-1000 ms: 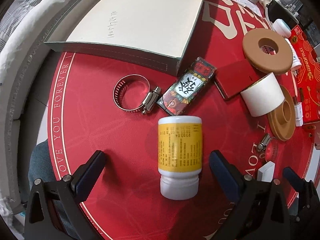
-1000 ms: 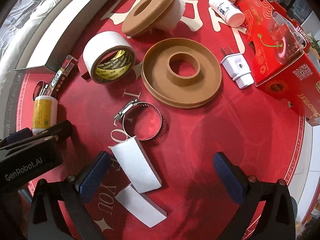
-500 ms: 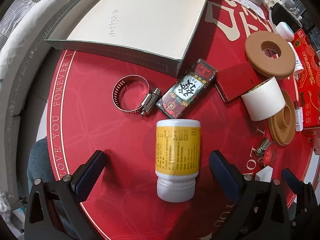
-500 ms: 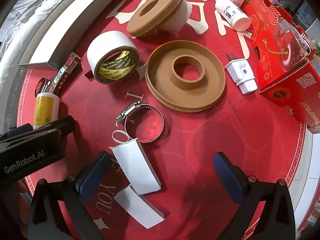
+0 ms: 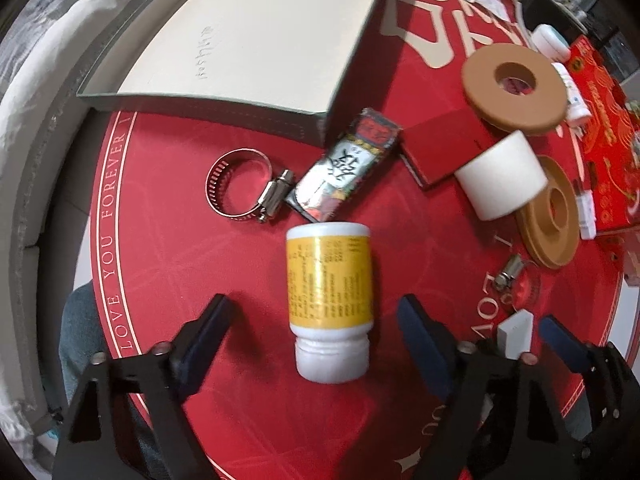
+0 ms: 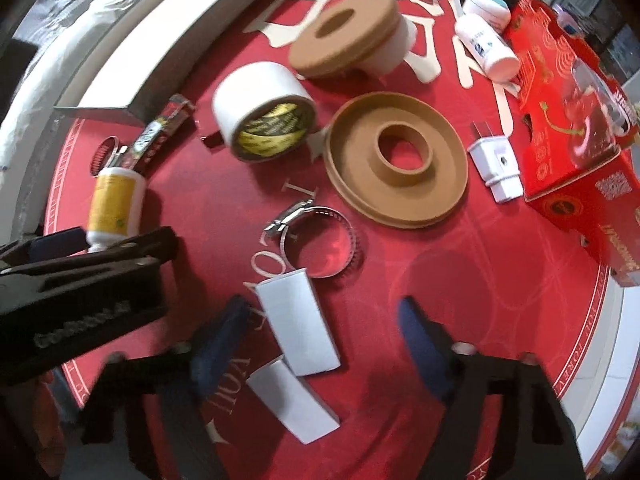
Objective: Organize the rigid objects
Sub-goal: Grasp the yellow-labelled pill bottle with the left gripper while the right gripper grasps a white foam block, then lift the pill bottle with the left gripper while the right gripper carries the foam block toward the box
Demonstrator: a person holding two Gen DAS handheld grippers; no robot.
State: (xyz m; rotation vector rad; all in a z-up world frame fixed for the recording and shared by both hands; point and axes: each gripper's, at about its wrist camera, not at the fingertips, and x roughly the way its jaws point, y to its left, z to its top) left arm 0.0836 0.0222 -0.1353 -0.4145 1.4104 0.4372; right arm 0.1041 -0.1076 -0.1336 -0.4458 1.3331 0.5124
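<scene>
Here, a round red mat (image 5: pixel 168 256) covers the table, its pale border lettered "LOVE YOU FOREVER", with a grey floor edge and a padded white seat showing beyond it at far left. From the left wrist view, working rightward: a flat cream box (image 5: pixel 256 36) with faint handwriting lies at the top, a metal hose clamp (image 5: pixel 240 184) sits below it, then a small patterned packet (image 5: pixel 346 164) with a bold Chinese character. Just below the packet lies a pill bottle (image 5: pixel 330 300) on its side, yellow label in fine print too small to read, white cap toward the camera. The left gripper (image 5: pixel 312 328) has its jaws closing with the bottle between them, pads not yet touching it. Farther right stand a white roll of tape (image 5: pixel 500 176) and two tan rings. In the right wrist view, the right gripper (image 6: pixel 320 340) is likewise closing around a white card (image 6: pixel 300 324) lying flat, apparently still clear of the pads, though blur makes that uncertain. A second hose clamp (image 6: pixel 324 240) lies just above it, then a white plug (image 6: pixel 496 164) and a red fruit carton (image 6: pixel 572 128).
</scene>
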